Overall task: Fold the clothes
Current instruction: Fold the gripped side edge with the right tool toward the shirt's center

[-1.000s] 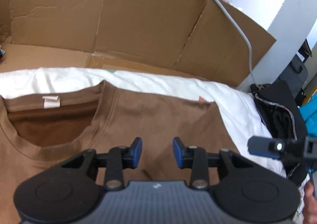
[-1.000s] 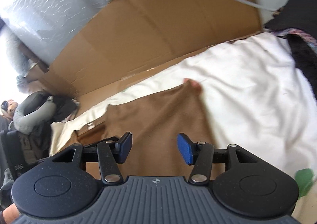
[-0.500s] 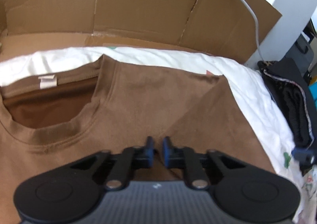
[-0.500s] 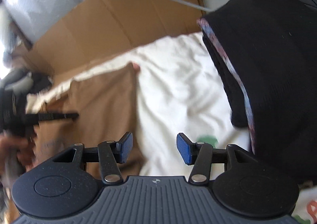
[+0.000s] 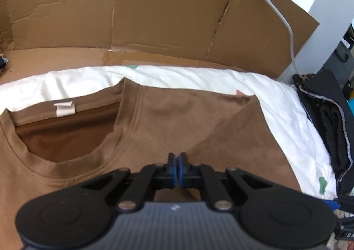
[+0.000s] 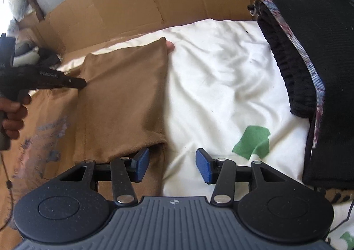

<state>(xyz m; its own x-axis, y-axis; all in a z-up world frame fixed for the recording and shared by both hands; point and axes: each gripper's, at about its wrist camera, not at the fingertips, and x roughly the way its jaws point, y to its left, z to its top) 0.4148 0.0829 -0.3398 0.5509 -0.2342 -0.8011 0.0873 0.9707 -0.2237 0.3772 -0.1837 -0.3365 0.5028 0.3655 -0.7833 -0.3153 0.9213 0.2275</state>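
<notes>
A brown t-shirt (image 5: pixel 181 121) lies flat on a white sheet (image 5: pixel 283 104), collar and white tag at the left. Its sleeve (image 6: pixel 124 99) is folded along the right edge. My left gripper (image 5: pixel 177 169) is shut with its pads together, pinching the shirt fabric where the sleeve crease starts. The right wrist view shows the left gripper (image 6: pixel 77 83) with its tip on that crease. My right gripper (image 6: pixel 172 167) hangs low at the shirt's lower right edge, jaws closing. Its left pad is over the brown hem and its right pad over the sheet. The pads do not press on the cloth.
Cardboard walls (image 5: pixel 154 11) stand behind the sheet, and a grey cable (image 5: pixel 287 28) runs down them. A stack of folded black garments (image 6: pixel 320 68) lies to the right of the shirt. A person's hand (image 6: pixel 11 115) holds the left gripper.
The left jaws closed on the shirt near the sleeve crease. The right gripper swung right and sank toward the sleeve's hem, and its jaws narrowed.
</notes>
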